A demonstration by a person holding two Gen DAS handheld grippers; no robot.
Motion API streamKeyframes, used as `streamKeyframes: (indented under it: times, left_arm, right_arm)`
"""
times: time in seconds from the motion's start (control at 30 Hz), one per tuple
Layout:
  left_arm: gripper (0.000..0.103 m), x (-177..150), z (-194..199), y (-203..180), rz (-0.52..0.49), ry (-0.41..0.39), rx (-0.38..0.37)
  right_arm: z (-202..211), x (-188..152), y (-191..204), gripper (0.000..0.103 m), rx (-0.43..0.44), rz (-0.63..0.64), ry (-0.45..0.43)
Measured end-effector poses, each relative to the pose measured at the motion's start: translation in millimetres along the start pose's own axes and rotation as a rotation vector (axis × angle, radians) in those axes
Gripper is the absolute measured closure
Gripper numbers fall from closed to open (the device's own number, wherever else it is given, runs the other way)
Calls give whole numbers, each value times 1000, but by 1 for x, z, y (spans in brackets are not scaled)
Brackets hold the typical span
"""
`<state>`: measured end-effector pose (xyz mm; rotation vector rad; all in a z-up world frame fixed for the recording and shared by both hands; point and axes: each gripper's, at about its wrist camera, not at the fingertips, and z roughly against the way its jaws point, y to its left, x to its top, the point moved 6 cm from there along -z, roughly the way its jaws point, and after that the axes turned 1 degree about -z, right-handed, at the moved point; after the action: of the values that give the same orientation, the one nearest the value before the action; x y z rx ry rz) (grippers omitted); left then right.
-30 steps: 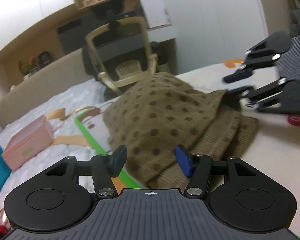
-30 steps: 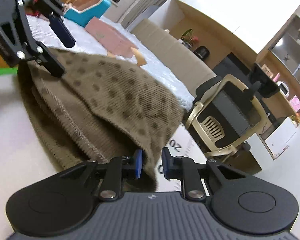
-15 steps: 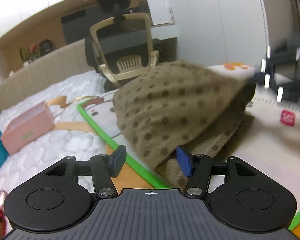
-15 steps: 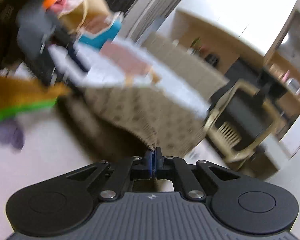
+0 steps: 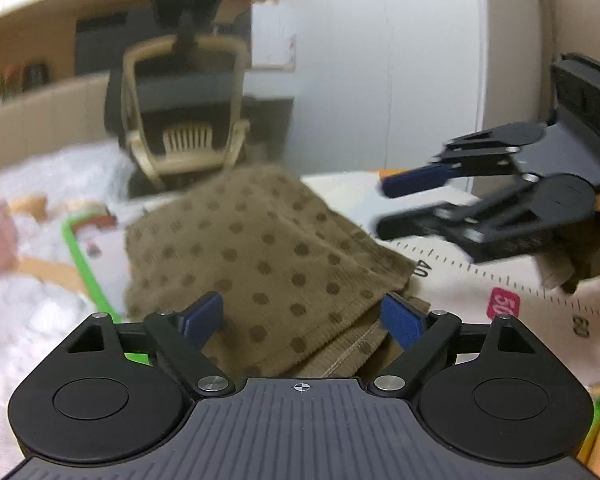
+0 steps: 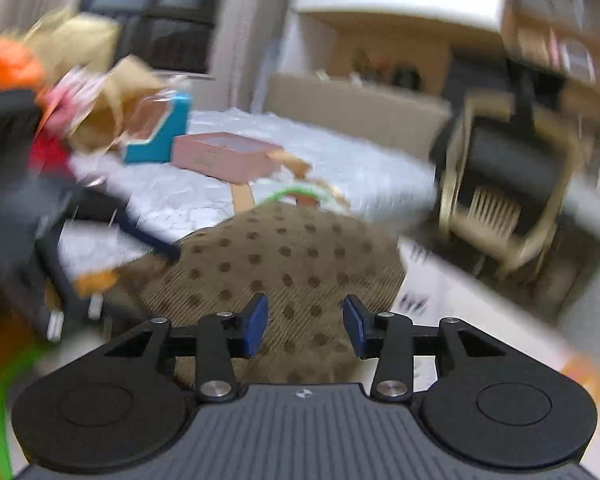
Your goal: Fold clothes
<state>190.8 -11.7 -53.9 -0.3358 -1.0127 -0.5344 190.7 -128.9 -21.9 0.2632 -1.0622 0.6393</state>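
Left claw (image 5: 302, 316) is gaping wide, empty, over folded dotted brown garment (image 5: 256, 256). Right claw (image 6: 305, 326) is also hanging open, gripping nothing

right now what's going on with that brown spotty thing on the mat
A person with a hand-held gripper in each hand is folding a brown dotted garment that lies on a play mat printed with a ruler. It sits in a folded bundle. Both grippers are open and hold nothing: the left hand-held gripper hovers at its near edge, and the right hand-held gripper hangs above it from the other side.
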Motion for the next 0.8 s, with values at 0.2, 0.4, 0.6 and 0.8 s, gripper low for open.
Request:
streamKeyframes:
  times: [0.2, 0.4, 0.6, 0.8]
  left_arm:
    - [9, -26, 0, -9, -22, 110, -37]
    - [7, 25, 16, 41, 214, 18, -66]
    - [7, 67, -48, 102, 252, 56, 236]
    - [4, 58, -84, 109, 259, 120, 233]
  right_arm:
    - [-26, -43, -23, 44, 76, -153, 188]
    - [-7, -23, -41, 43, 41, -98, 151]
    - [-56, 52, -68, 43, -56, -111, 0]
    - [-151, 24, -88, 40, -156, -112, 167]
